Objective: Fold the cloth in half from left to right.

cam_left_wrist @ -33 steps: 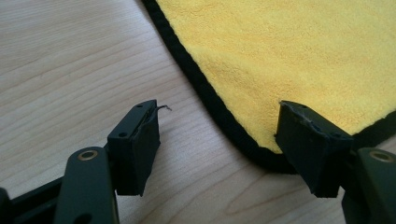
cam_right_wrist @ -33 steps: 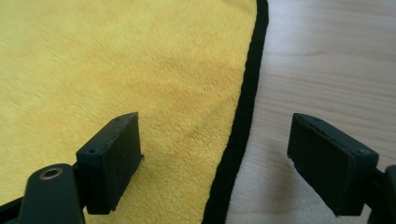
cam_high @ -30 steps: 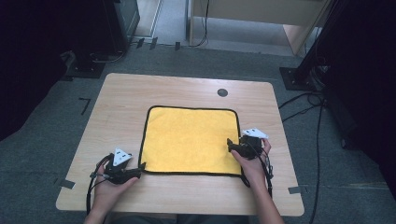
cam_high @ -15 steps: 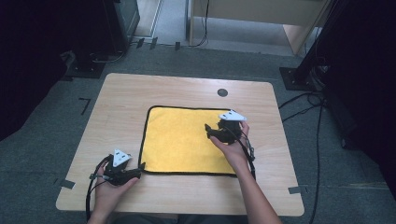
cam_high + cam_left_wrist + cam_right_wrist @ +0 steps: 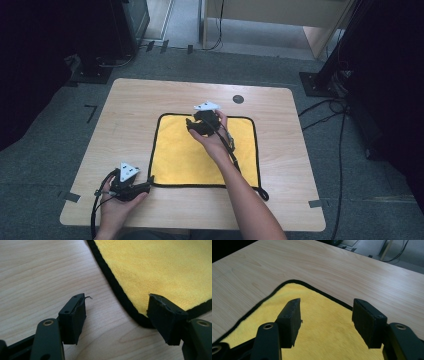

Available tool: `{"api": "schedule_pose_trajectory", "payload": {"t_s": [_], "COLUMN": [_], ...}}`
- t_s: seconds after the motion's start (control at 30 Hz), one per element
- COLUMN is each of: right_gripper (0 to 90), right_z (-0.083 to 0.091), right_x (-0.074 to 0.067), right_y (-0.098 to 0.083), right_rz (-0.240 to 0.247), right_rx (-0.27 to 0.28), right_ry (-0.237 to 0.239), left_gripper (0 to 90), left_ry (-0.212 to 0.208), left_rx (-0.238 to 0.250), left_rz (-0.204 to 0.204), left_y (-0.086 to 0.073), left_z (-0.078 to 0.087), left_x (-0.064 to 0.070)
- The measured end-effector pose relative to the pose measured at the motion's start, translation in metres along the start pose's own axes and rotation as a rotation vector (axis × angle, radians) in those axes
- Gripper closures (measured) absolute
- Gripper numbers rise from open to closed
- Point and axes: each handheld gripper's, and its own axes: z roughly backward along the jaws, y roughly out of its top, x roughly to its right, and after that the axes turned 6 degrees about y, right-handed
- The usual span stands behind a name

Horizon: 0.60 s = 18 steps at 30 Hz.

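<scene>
A yellow cloth (image 5: 200,155) with a black hem lies flat on the middle of the wooden table (image 5: 130,115). My left gripper (image 5: 146,188) rests on the table at the cloth's near left corner. In the left gripper view its jaws (image 5: 118,306) stand open, with that corner (image 5: 140,320) lying between them untouched. My right gripper (image 5: 191,126) hovers over the far left part of the cloth. Its jaws (image 5: 325,308) have just been closing but stand open with nothing pinched, and the yellow cloth (image 5: 322,340) and its far corner lie below them.
A dark round grommet (image 5: 238,99) sits in the table behind the cloth. The right gripper's cable (image 5: 234,155) trails across the cloth to the near right corner. Grey carpet, black stands and cables surround the table.
The right hand has swept from the cloth's right edge leftward and away across the cloth to its far left part. The left hand has stayed put.
</scene>
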Motion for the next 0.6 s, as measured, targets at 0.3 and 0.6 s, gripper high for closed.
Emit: {"api": "schedule_pose_trajectory", "payload": {"t_s": [0.3, 0.6], "right_gripper": [47.7, 51.5], "right_z": [-0.052, -0.111], "right_x": [-0.033, -0.057], "right_y": [0.011, 0.019], "right_rz": [0.027, -0.002], "right_rx": [-0.052, -0.126], "right_ry": [0.035, 0.013], "left_gripper": [36.9, 37.3], "left_ry": [-0.018, -0.009], "left_rx": [0.002, -0.015], "left_rz": [0.025, 0.021], "left_y": [-0.004, -0.003], "left_z": [0.006, 0.007], "left_x": [0.001, 0.003]}}
